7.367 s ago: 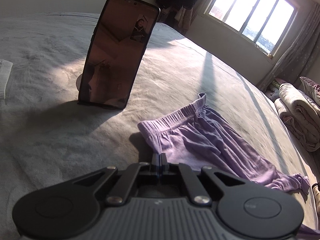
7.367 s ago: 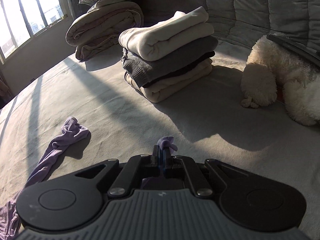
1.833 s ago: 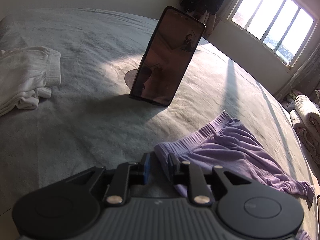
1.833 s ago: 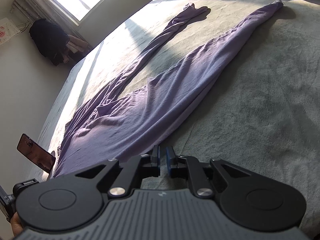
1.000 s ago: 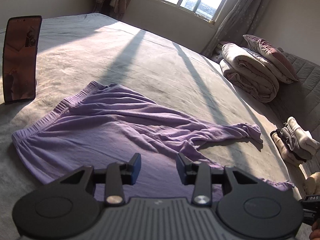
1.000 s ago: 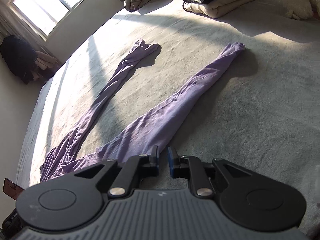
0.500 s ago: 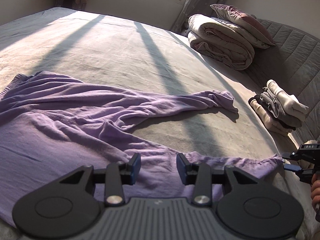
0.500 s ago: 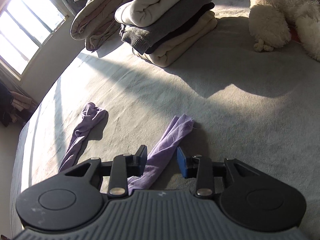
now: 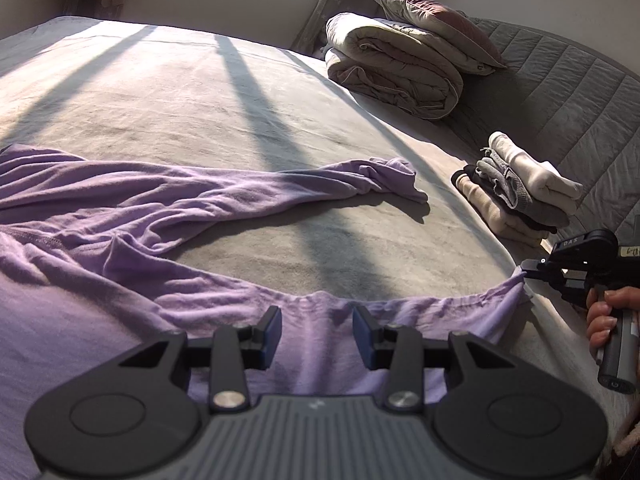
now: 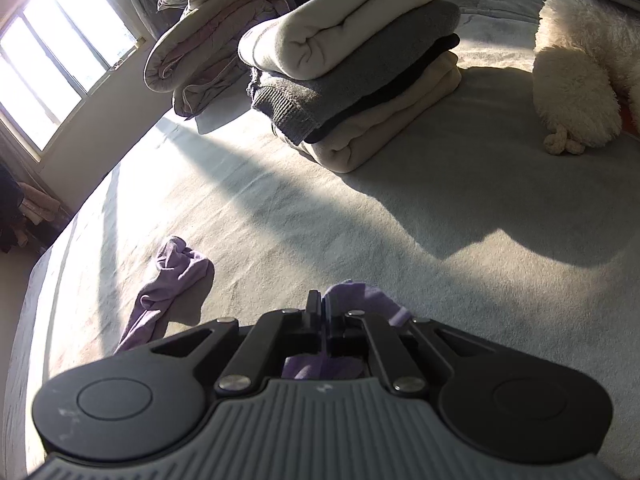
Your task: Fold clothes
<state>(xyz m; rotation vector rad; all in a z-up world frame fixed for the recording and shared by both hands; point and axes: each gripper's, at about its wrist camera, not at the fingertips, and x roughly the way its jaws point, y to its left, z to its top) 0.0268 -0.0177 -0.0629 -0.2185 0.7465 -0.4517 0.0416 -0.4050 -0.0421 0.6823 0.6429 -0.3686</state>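
Purple trousers [image 9: 168,216] lie spread on the grey bed, legs pointing toward the headboard. My left gripper [image 9: 316,334] hovers open over the near leg [image 9: 320,312], with nothing between its fingers. At the right edge of the left wrist view, my right gripper [image 9: 528,272], held in a person's hand [image 9: 604,316], pinches that leg's cuff. In the right wrist view my right gripper [image 10: 322,306] is shut on the purple cuff [image 10: 360,294], and the far leg's cuff [image 10: 176,270] lies bunched to the left.
A stack of folded clothes [image 10: 352,64] sits close ahead of the right gripper, also visible as a stack [image 9: 516,192] from the left. A rolled duvet and pillow [image 9: 404,56] lie by the headboard. A white plush toy [image 10: 584,64] is at the right.
My right gripper has gone from open around the near leg's cuff to shut on it. My left gripper has swung further right along the trousers and stays open.
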